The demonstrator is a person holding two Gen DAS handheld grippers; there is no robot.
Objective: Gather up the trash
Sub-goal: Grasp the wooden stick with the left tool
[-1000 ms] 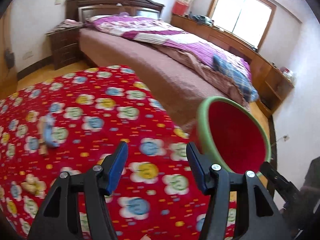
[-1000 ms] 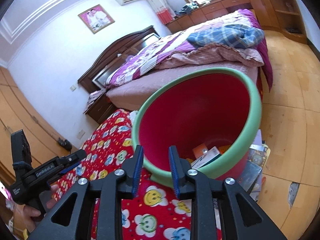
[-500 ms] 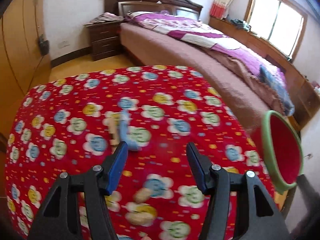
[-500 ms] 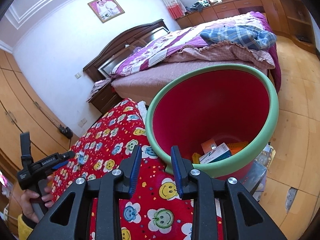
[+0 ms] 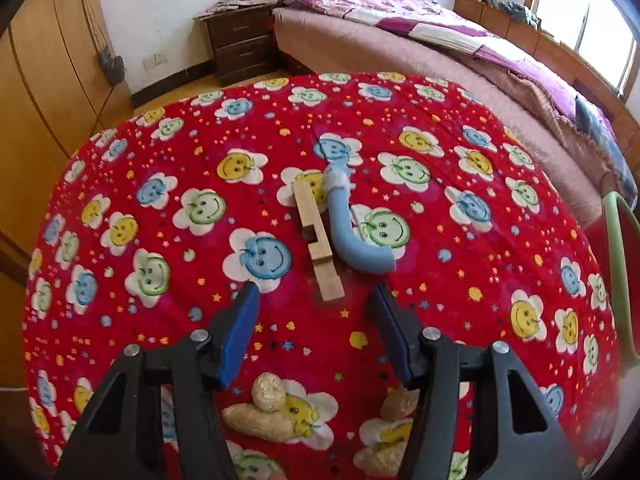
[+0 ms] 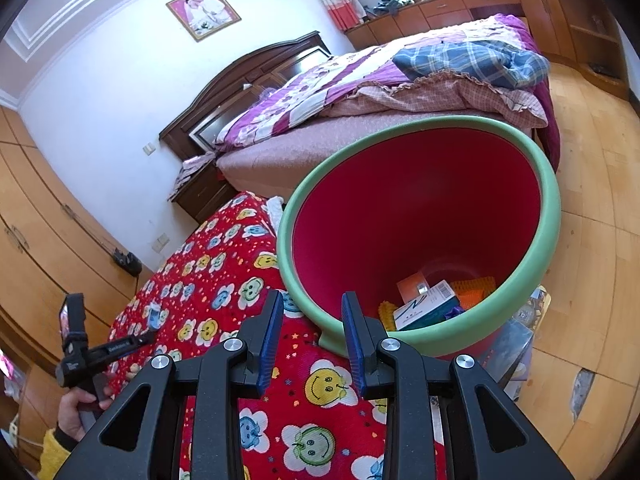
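Note:
A notched wooden stick [image 5: 318, 240] and a bent blue tube [image 5: 352, 236] lie side by side on the red flower-print tablecloth [image 5: 160, 208]. My left gripper [image 5: 314, 300] is open and empty, its jaws just short of the stick's near end. Peanut shells [image 5: 264, 412] lie below it. My right gripper [image 6: 312, 304] is open and empty, close to the rim of the red bin with a green rim [image 6: 416, 216], which holds boxes and wrappers [image 6: 424, 308]. The bin's edge shows in the left wrist view [image 5: 616, 264].
A bed [image 5: 460, 60] with purple bedding stands behind the table, a dark nightstand [image 5: 240, 40] beside it. Wooden wardrobes [image 6: 36, 232] line the left wall. The left gripper and hand show in the right wrist view [image 6: 100, 354]. Wooden floor [image 6: 600, 240] lies beyond the bin.
My left gripper swung left from the bin and closed in on the stick and tube, which now sit just ahead of its jaws. My right gripper opened wider and stayed by the bin.

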